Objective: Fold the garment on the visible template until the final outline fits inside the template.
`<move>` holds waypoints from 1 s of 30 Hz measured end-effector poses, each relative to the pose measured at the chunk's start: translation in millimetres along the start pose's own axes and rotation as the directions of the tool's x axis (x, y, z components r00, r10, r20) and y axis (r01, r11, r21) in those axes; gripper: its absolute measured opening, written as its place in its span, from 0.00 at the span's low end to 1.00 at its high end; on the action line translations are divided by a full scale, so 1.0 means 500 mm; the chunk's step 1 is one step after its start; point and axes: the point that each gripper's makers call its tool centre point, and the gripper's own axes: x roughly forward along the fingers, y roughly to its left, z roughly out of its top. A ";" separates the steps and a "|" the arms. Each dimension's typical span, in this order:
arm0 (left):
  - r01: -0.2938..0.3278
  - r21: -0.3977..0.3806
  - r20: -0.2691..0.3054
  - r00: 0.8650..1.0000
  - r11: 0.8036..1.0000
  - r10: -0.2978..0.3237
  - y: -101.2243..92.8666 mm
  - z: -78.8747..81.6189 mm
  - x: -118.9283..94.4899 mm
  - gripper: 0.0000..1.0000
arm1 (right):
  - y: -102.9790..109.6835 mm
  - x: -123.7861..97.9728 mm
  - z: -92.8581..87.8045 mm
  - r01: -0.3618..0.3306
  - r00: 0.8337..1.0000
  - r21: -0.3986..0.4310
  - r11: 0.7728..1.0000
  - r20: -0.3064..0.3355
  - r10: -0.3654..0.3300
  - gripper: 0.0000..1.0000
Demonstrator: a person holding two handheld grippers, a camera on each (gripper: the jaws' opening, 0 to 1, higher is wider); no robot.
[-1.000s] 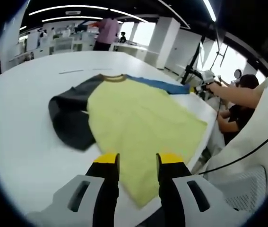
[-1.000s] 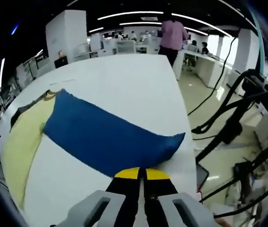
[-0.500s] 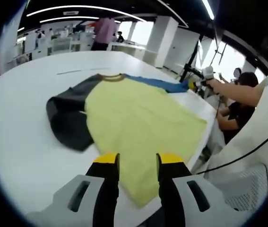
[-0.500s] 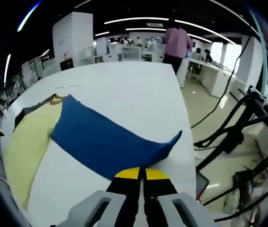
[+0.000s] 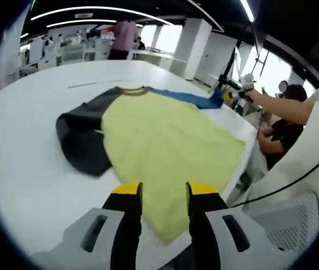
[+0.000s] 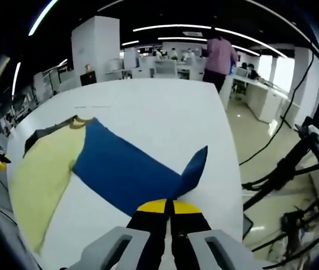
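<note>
**Blue sleeve pinched and raised at the table edge**

Garment (image 5: 165, 140) of pale yellow cloth, with one dark grey sleeve (image 5: 83, 138), one blue sleeve (image 6: 131, 171) and a brownish collar (image 5: 134, 90), lies spread flat on the white table (image 5: 30, 169). In the left gripper view its yellow body runs from the collar at the far side toward the camera, the hem reaching between the yellow-tipped black jaws of the left gripper (image 5: 162, 191). Those jaws stand apart with a clear gap and grip nothing; they hover just above the near hem.

In the right gripper view the right gripper (image 6: 167, 207) has its yellow-tipped jaws pressed together on the cuff end of the blue sleeve. The cuff is lifted off the table and stands up in a curled peak, while the remainder of the sleeve lies flat back toward the yellow body. A thin grey line (image 6: 91, 106) is marked on the table beyond the collar.

A person in a pink top (image 6: 220, 56) stands at desks far behind the table.
</note>
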 end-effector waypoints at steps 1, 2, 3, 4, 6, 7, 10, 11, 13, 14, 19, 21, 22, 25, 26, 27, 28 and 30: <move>0.000 0.001 0.000 1.000 1.000 0.000 0.000 0.001 0.000 0.28 | 0.002 0.000 0.001 -0.003 1.000 -0.001 1.000 0.001 0.003 0.00; 0.000 0.002 0.000 1.000 1.000 0.000 0.000 0.001 -0.001 0.28 | 0.007 0.002 0.005 -0.010 1.000 -0.001 1.000 0.004 0.010 0.00; 0.000 0.003 0.000 1.000 1.000 0.000 0.000 0.001 -0.001 0.28 | 0.011 0.003 0.007 -0.014 1.000 -0.002 1.000 0.007 0.014 0.00; 0.000 0.003 0.001 1.000 1.000 0.000 0.000 0.002 -0.001 0.28 | 0.014 0.003 0.010 -0.019 1.000 -0.003 1.000 0.008 0.019 0.00; 0.000 0.003 0.004 1.000 1.000 0.000 0.000 0.003 -0.003 0.28 | 0.026 0.005 0.018 -0.031 0.999 -0.006 0.999 0.015 0.032 0.00; 0.000 0.003 0.004 1.000 1.000 0.000 0.000 0.004 -0.003 0.28 | 0.030 0.006 0.021 -0.035 0.999 -0.008 0.999 0.017 0.035 0.00; 0.001 0.005 0.003 1.000 1.000 -0.001 0.000 0.004 -0.004 0.28 | 0.042 0.008 0.030 -0.048 0.999 -0.012 0.999 0.024 0.049 0.00; 0.001 0.005 0.002 1.000 1.000 -0.001 0.000 0.003 -0.005 0.28 | 0.048 0.009 0.034 -0.056 0.998 -0.007 0.998 0.030 0.056 0.00; 0.002 0.003 0.003 1.000 1.000 -0.002 0.000 0.003 -0.005 0.28 | 0.057 0.011 0.042 -0.071 0.997 0.004 0.997 0.038 0.071 0.00; 0.002 0.002 0.004 1.000 1.000 -0.002 0.000 0.003 -0.006 0.28 | 0.060 0.011 0.043 -0.074 0.996 0.007 0.997 0.040 0.074 0.00; 0.002 0.004 0.009 1.000 1.000 -0.002 0.001 0.005 -0.006 0.28 | 0.087 0.017 0.059 -0.108 0.993 0.022 0.994 0.052 0.107 0.00; 0.001 0.006 0.013 1.000 1.000 -0.001 0.001 0.006 -0.006 0.28 | 0.097 0.020 0.064 -0.119 0.992 0.023 0.993 0.055 0.118 0.00; 0.002 0.005 0.014 1.000 1.000 -0.002 0.001 0.006 -0.007 0.28 | 0.101 0.021 0.066 -0.124 0.991 0.023 0.992 0.055 0.122 0.00; 0.002 0.004 0.010 1.000 1.000 -0.002 0.002 0.002 -0.006 0.28 | 0.119 0.026 0.072 -0.140 0.989 0.012 0.990 0.054 0.139 0.00; 0.003 0.002 0.009 1.000 1.000 -0.003 0.002 0.001 -0.006 0.28 | 0.123 0.027 0.074 -0.144 0.988 0.011 0.989 0.055 0.144 0.00; 0.005 0.001 0.008 1.000 1.000 -0.005 0.002 -0.001 -0.006 0.28 | 0.127 0.028 0.076 -0.149 0.987 0.011 0.989 0.056 0.148 0.00; 0.005 0.001 0.007 1.000 1.000 -0.005 0.002 -0.002 -0.006 0.28 | 0.133 0.030 0.079 -0.157 0.986 0.016 0.987 0.059 0.156 0.00; 0.004 0.000 0.008 1.000 1.000 -0.004 0.003 -0.003 -0.007 0.28 | 0.142 0.032 0.084 -0.165 0.984 0.018 0.986 0.064 0.163 0.00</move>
